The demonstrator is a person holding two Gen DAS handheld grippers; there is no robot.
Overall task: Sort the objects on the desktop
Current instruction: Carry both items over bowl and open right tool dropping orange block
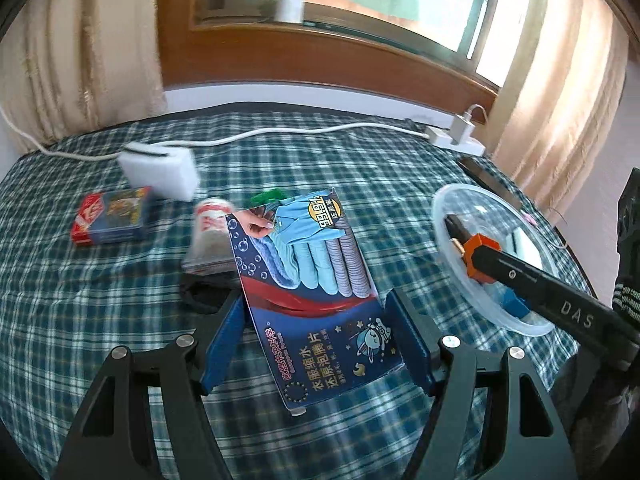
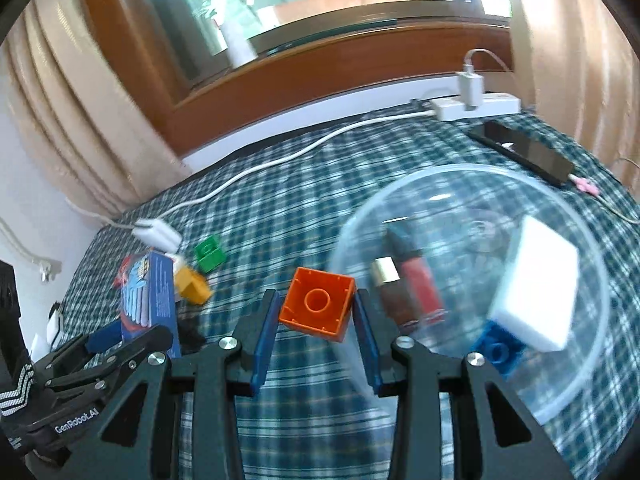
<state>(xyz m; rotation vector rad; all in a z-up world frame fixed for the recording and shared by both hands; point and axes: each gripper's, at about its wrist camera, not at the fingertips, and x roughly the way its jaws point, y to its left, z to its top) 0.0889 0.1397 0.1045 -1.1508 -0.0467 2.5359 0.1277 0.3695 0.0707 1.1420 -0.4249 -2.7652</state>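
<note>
Blocks: 1 orange [image 2: 318, 306] in right claw [image 2: 316, 316], 1 blue [image 2: 498, 352] in bowl [image 2: 440, 178]; left claw [image 1: 320, 332] grips 1 box [image 1: 316, 288].

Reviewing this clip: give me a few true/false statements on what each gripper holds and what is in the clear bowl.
1. The right gripper grips an orange block. True.
2. The left gripper is empty. False: it is shut on a blue printed packet.
3. The clear bowl holds a white sponge and a blue block. True.
4. The green block is in the bowl. False: it lies on the checked cloth, outside it.
5. A charger is plugged into the power strip. True.
</note>
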